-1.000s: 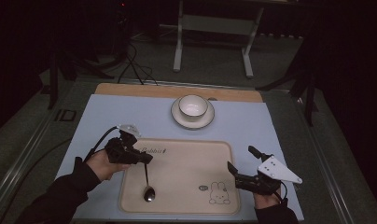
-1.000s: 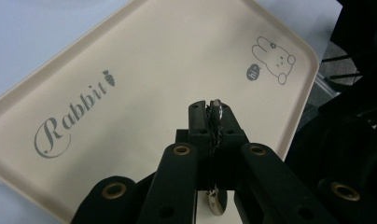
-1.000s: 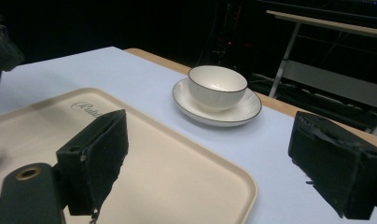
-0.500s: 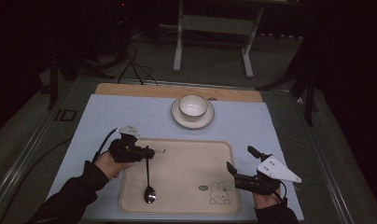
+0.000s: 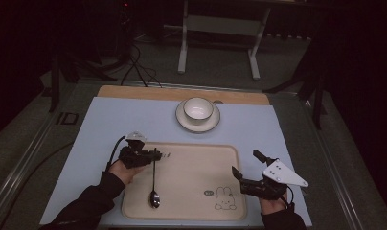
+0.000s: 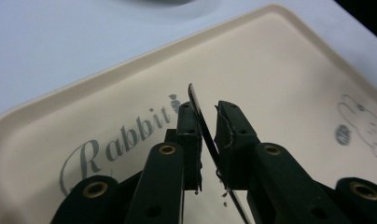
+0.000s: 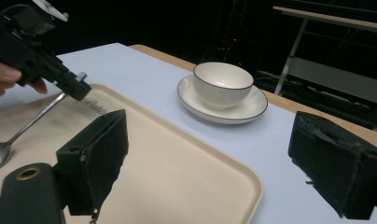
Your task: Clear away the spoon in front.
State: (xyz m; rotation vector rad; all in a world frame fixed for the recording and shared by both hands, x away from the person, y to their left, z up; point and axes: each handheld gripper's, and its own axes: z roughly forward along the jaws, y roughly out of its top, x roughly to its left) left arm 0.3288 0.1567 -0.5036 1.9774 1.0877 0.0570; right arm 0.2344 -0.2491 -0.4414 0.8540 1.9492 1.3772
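A metal spoon (image 5: 153,178) lies lengthwise on the cream rabbit tray (image 5: 196,163), its bowl resting near the tray's front left. My left gripper (image 5: 153,156) is shut on the top of the spoon's handle (image 6: 199,116), which runs slantwise between the black pads, at the tray's far left part. My right gripper (image 5: 245,163) stands open at the tray's right edge with nothing between its jaws (image 7: 207,140). In the right gripper view the left gripper (image 7: 79,88) and the spoon (image 7: 23,128) show at the left.
A white bowl (image 5: 198,109) sits on a white saucer (image 5: 182,120) beyond the tray, on the pale blue mat (image 5: 110,124). A wooden strip (image 5: 134,92) runs along the table's far edge. A metal stand (image 5: 218,28) is on the dark floor behind.
The left hand has shifted slightly and the spoon's handle now stands straighter along the tray, its bowl still down on the tray. The right gripper has stayed put.
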